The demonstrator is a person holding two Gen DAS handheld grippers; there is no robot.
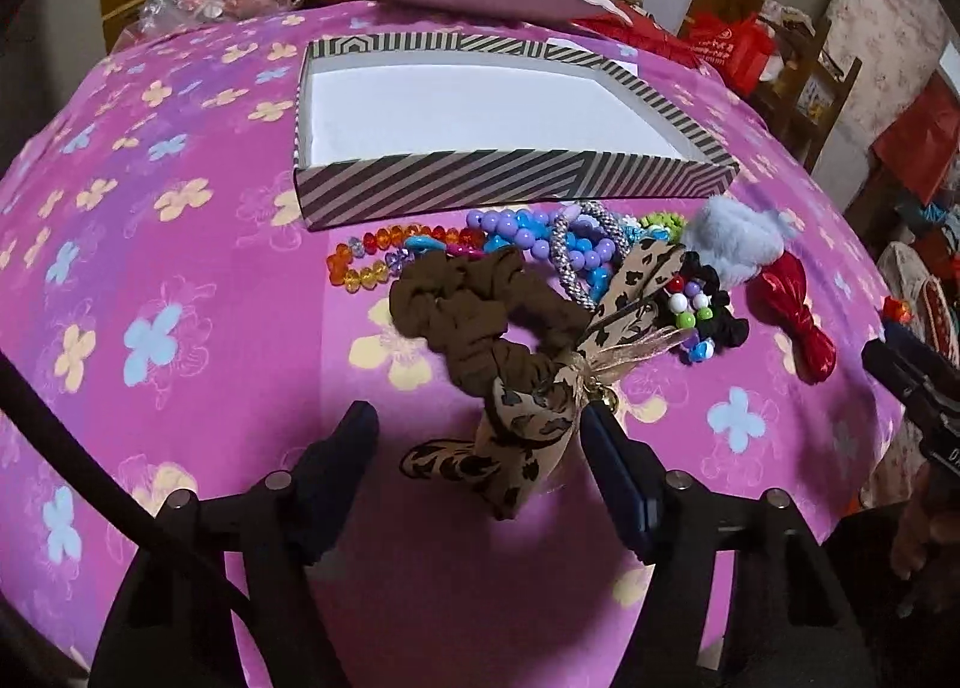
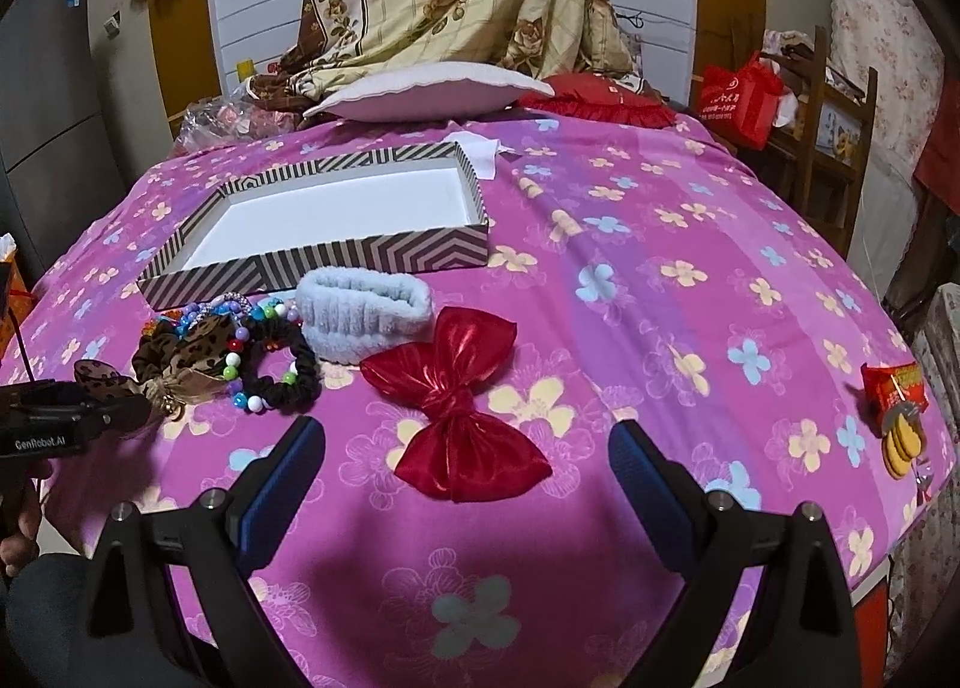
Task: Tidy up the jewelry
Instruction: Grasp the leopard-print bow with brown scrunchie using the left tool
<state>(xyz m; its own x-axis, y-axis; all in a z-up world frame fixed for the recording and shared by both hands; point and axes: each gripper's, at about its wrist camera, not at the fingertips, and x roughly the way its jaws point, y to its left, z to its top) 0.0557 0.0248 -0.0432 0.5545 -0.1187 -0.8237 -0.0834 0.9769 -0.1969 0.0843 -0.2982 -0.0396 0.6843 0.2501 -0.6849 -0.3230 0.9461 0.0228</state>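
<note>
While my left hand-held gripper (image 1: 480,448) hangs low over the pink flowered bedspread (image 1: 150,244), its blue pads stand wide apart with the tail of the leopard-print bow (image 1: 528,448) lying between them; the right pad sits just beside the bow's knot, and I can't tell whether it touches. Beyond the bow lies a brown scrunchie (image 1: 474,316), and past that a heap of bead bracelets (image 1: 540,241) (orange, purple, blue, all tangled together) just in front of the striped box (image 1: 510,184), whose white inside holds nothing. To the right of the heap I see a black scrunchie with beads (image 1: 711,310) and a grey fluffy band (image 1: 732,238).

My right hand-held gripper (image 2: 468,484) is also spread wide, gripping nothing, and the red satin bow (image 2: 450,394) lies flat on the bedspread just ahead of its fingertips. The grey band touches that bow's upper edge. A white pillow (image 2: 432,91) rests at the far end of the bed.
</note>
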